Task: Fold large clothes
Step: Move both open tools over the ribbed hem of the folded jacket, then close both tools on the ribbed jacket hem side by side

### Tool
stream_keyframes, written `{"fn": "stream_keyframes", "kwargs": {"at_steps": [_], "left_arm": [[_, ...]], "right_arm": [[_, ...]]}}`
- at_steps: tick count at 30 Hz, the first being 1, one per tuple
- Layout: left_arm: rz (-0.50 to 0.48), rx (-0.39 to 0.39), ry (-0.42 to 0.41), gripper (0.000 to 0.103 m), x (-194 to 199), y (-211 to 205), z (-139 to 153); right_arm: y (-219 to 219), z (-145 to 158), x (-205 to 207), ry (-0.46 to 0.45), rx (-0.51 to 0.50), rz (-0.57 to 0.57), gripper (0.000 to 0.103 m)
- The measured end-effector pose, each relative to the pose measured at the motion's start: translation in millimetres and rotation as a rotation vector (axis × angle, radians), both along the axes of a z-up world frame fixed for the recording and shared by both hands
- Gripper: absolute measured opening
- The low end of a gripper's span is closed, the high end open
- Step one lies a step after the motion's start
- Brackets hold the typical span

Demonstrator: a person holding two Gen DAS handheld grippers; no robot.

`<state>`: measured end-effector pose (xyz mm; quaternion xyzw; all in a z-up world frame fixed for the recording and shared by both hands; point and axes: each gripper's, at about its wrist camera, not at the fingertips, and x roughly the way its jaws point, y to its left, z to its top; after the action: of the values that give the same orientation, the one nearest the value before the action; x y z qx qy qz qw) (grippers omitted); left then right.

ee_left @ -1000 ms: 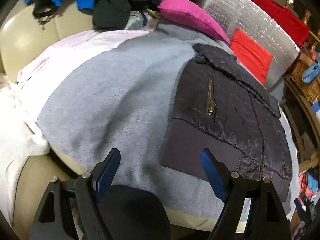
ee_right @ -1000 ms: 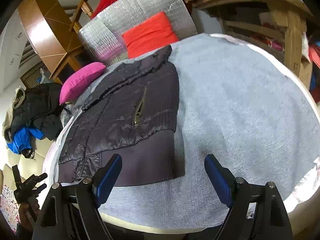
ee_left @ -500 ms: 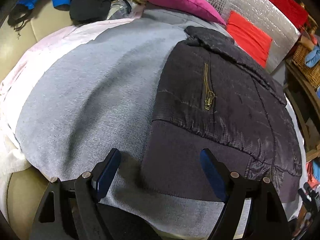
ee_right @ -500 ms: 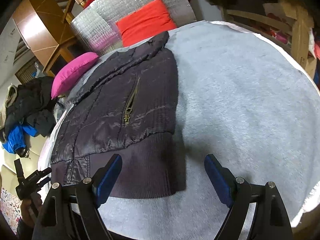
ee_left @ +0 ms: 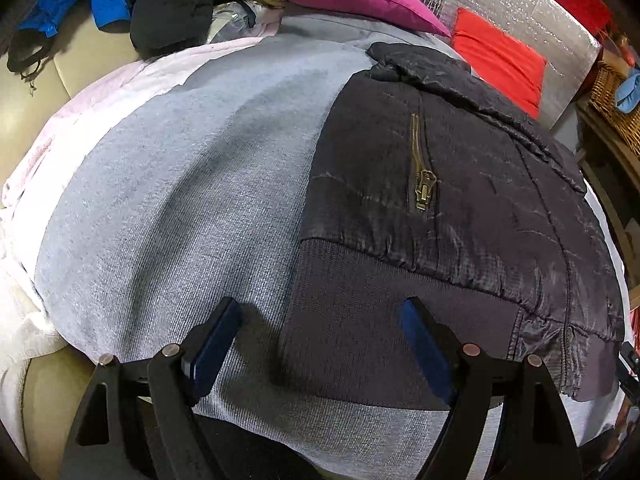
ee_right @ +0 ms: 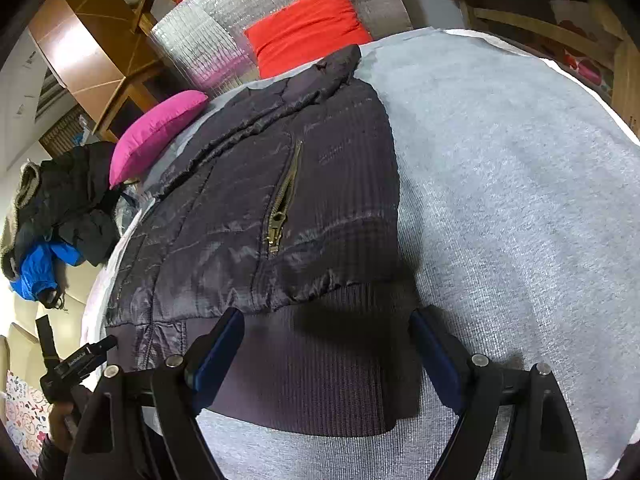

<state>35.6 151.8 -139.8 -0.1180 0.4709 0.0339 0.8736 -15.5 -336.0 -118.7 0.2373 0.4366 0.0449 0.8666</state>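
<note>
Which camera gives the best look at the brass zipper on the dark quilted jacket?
The right wrist view: the brass zipper sits near the middle, large, teeth and pull clear. In the left wrist view the zipper on the dark quilted jacket is fully visible too, only smaller.

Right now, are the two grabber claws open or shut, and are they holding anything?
Left gripper: open, holding nothing, above the dark jacket hem.
Right gripper: open, holding nothing, above the same hem.
</note>
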Motion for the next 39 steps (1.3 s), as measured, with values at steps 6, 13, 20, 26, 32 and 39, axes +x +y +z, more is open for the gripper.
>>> {"fn": "stream_keyframes", "kwargs": {"at_steps": [6,13,20,26,32,39], "left_arm": [[0.0,0.012,0.007,0.084,-0.4,-1.7,-0.5],[0.008,-0.025,-0.001,0.084,-2.1,0.7,6.8],[-0.014,-0.014,0.014,0.084,6.0,-5.1,-3.7],[-0.075,-0.003,0.003,0.033,3.8,-13.7,0.6],[-0.094,-0.022,-0.046,0.014,-8.5,-15.4,29.1],[-0.071,-0.008,-0.012,0.018,-11.6,-17.7,23.1]], "right_arm": [[0.5,-0.7,0.8,0.009,0.015,0.002,0.087],[0.7,-1.0,3.8,0.023,0.022,0.001,0.07],[-6.1,-3.3,10.3,0.017,0.068,-0.022,0.072],[-8.0,-7.2,14.8,0.036,0.109,-0.007,0.032],[-16.7,9.6,0.3,-0.005,0.188,-0.009,0.01],[-25.2,-4.4,-6.0,0.06,0.213,-0.043,0.014]]}}
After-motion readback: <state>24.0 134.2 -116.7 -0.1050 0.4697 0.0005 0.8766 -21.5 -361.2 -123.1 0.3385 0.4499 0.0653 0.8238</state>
